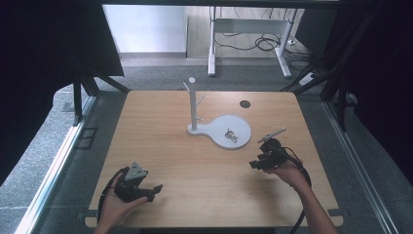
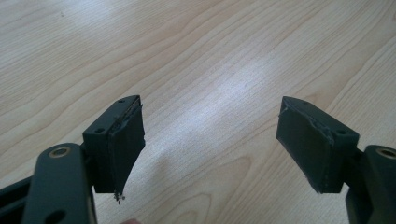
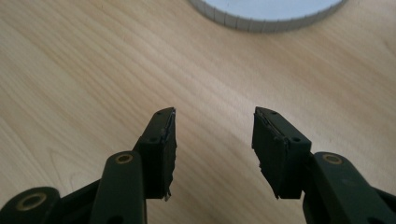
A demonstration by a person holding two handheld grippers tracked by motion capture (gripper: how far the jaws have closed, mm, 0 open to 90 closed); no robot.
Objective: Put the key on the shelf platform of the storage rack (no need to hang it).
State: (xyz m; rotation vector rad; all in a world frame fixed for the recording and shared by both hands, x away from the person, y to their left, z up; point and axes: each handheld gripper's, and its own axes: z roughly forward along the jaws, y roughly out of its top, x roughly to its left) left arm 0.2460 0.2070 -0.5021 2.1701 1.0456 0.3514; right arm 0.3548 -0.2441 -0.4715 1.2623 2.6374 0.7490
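While your right gripper (image 1: pixel 254 164) stood half-open and empty, what looked like keys (image 1: pixel 231 135) lay at eleven o'clock; approaching low suited. Left gripper (image 1: pixel 157 188) gaped, empty.

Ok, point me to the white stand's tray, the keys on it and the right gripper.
white tray (image 1: pixel 242 122), high view, bare part of its disc.
keys (image 1: pixel 231 135), high view, middle of the bunch.
right gripper (image 3: pixel 214 144), right gripper view, midway between its fingertips.

I see a stand (image 1: pixel 193 105) upright on a round base (image 1: pixel 220 127) past the middle of the desk (image 1: pixel 160 146), with keys (image 1: pixel 231 135) lying on the base's right part. My left claw (image 1: pixel 157 188) sits near left, my right claw (image 1: pixel 253 164) near right, just before the base.
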